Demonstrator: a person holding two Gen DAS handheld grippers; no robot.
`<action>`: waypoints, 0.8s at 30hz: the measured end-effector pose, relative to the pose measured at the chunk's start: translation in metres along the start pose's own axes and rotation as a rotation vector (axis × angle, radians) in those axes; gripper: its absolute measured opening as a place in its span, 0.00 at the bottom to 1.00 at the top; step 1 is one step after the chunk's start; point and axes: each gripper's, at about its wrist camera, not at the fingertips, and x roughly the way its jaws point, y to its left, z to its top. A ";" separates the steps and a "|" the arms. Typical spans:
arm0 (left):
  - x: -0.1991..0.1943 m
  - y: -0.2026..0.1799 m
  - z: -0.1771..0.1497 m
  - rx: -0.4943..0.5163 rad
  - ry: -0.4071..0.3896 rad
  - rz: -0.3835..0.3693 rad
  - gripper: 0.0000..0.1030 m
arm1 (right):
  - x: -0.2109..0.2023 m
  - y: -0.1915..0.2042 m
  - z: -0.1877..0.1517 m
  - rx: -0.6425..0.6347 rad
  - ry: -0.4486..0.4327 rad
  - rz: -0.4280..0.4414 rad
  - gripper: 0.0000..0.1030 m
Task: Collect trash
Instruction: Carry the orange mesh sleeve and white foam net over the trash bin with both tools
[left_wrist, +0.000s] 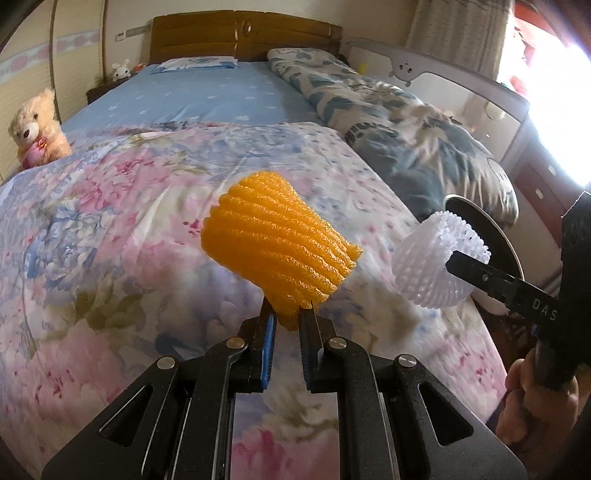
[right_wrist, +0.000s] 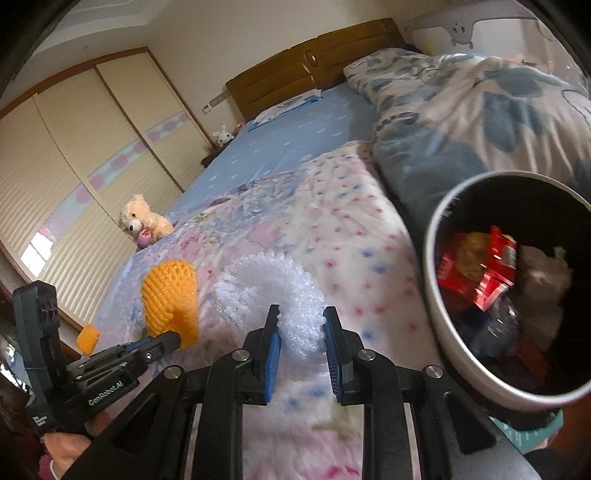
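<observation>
Left wrist view looks along the left gripper (left_wrist: 287, 312), whose two black fingers with blue pads are pinched nearly together on the lower end of an orange ribbed foam fruit sleeve (left_wrist: 277, 243). The sleeve stands up and away from the fingers, lifted above the pink and blue floral quilt (left_wrist: 110, 221) that covers the near part of the bed. To the right in the same view, the right gripper (left_wrist: 458, 260) holds a white foam mesh fruit sleeve (left_wrist: 424, 266), with a round metal rim just behind it.

Right wrist view shows the right gripper (right_wrist: 301, 328) with its jaws partly closed, each blue pad pressed against a side of the white foam mesh fruit sleeve (right_wrist: 273, 291), which bulges out ahead of the fingers over the quilt (right_wrist: 332, 229). Just to the right stands a round dark bin with a silver metal rim (right_wrist: 430, 258), its mouth tipped toward the camera; inside lie a red wrapper (right_wrist: 476, 266) and some pale crumpled scraps (blurred, so not identifiable). At the left, the left gripper (right_wrist: 173, 338) carries the orange sleeve (right_wrist: 170, 295), near the white one but apart from it. A small orange piece (right_wrist: 88, 338) shows at the quilt's left edge. A cream teddy bear (right_wrist: 142, 221) sits at the far side, and a crumpled blue and white duvet (right_wrist: 461, 110) lies beyond the bin.
</observation>
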 end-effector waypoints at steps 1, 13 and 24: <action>-0.001 -0.004 -0.002 0.007 -0.001 -0.003 0.11 | -0.005 -0.002 -0.003 0.004 -0.006 -0.006 0.22; -0.006 -0.044 -0.008 0.088 0.005 -0.046 0.11 | -0.036 -0.019 -0.012 0.037 -0.057 -0.037 0.22; -0.007 -0.076 -0.009 0.147 0.014 -0.079 0.11 | -0.062 -0.033 -0.013 0.053 -0.098 -0.055 0.22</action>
